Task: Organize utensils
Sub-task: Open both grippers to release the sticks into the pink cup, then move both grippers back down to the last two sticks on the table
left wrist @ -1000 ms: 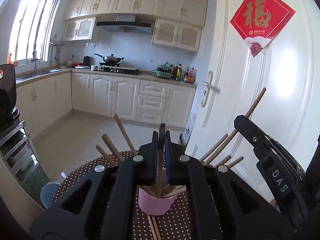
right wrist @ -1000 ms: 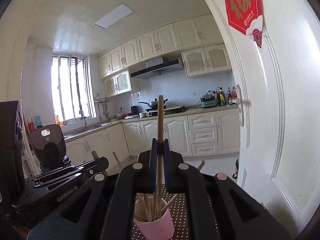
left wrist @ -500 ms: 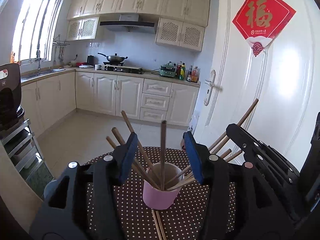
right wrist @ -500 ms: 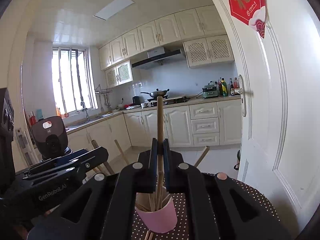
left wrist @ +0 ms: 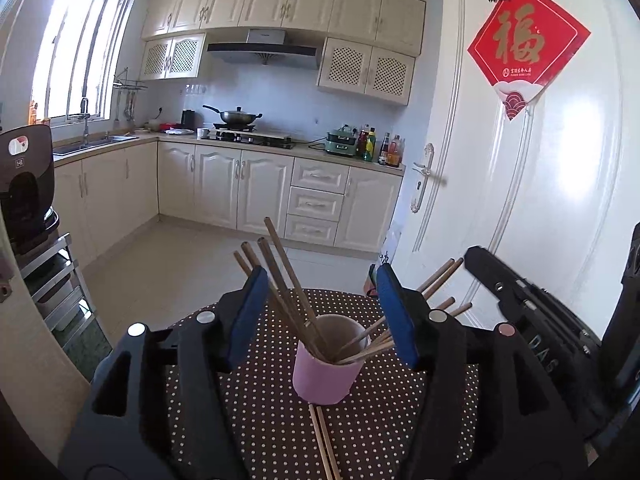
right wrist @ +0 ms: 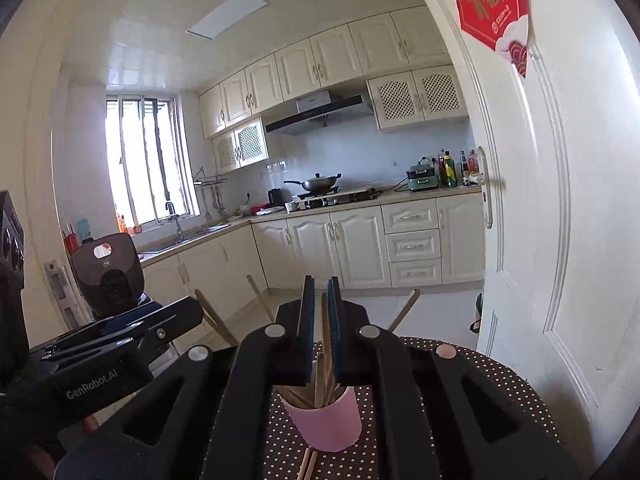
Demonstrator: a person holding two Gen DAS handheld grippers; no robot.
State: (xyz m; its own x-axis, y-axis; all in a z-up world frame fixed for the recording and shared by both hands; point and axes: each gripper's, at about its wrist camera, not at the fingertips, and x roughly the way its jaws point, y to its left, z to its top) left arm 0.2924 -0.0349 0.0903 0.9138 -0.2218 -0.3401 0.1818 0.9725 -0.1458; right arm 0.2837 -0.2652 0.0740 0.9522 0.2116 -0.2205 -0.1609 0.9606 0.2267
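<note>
- The left gripper (left wrist: 320, 312) hangs above the pink cup (left wrist: 326, 368), its blue-padded jaws spread well apart and opening, one on each side of the cup; nothing is pressed between them.
- The right gripper (right wrist: 321, 320) points at the same cup (right wrist: 326, 420) from the other side. Its jaws stand almost together with only a narrow slit between them.
- In that slit a chopstick (right wrist: 326, 332) shows, standing near upright; whether the pads actually pinch it or it merely stands behind them in the cup cannot be told.
- The pink cup stands upright on the round table (left wrist: 256, 408) with its brown, white-dotted cloth, near the middle of the left wrist view.
- A bundle of wooden chopsticks (left wrist: 288, 288) stands in the cup, fanned out: several lean left, others lean right over the rim.
- Two more loose chopsticks (left wrist: 324, 440) lie side by side on the cloth, their far ends just at the cup's base.
- A white door (left wrist: 540, 200) with a red paper sign (left wrist: 526, 50) stands at the right behind the table.
</note>
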